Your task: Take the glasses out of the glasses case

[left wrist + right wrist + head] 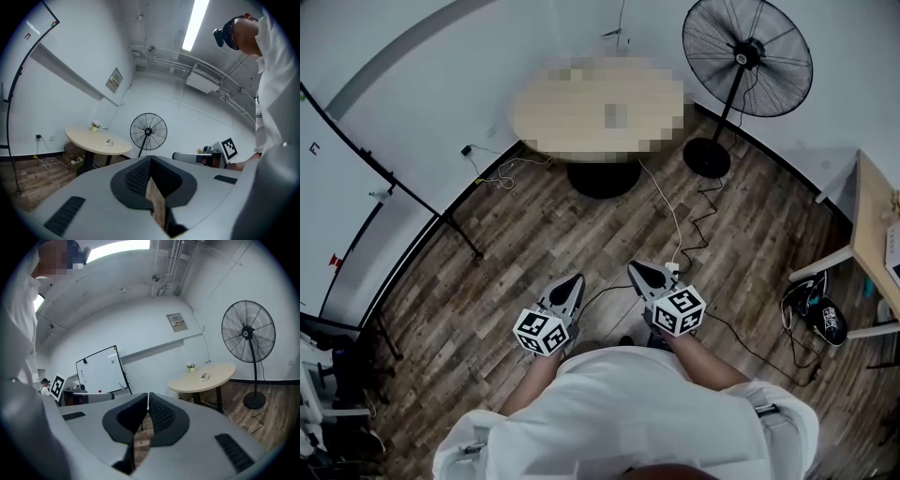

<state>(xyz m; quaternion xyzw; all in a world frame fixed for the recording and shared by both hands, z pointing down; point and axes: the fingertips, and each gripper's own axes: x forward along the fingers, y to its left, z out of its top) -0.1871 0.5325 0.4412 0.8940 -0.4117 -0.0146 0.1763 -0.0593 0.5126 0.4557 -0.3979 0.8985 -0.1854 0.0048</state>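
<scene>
Two grippers, both empty, are held side by side over the wood floor (525,234), well short of the round table (89,143). Whiteboard (337,216) stands at far left by the wall.

L gripper (577,278): fingers (136,176) shut tip to tip, nothing between them, only floor seen through the gap lower down. R gripper (635,270): same, fingers (161,414) closed at the tips w/ nothing held.

No glasses or case can be made out for sure. A small pale item (108,142) lies near the table's middle, too small to say if it's the case. A flower pot (95,125) sits at the table's far edge.

Fan (747,58) stands on the floor just right of the table. A desk (874,225) shows at the right edge.
</scene>
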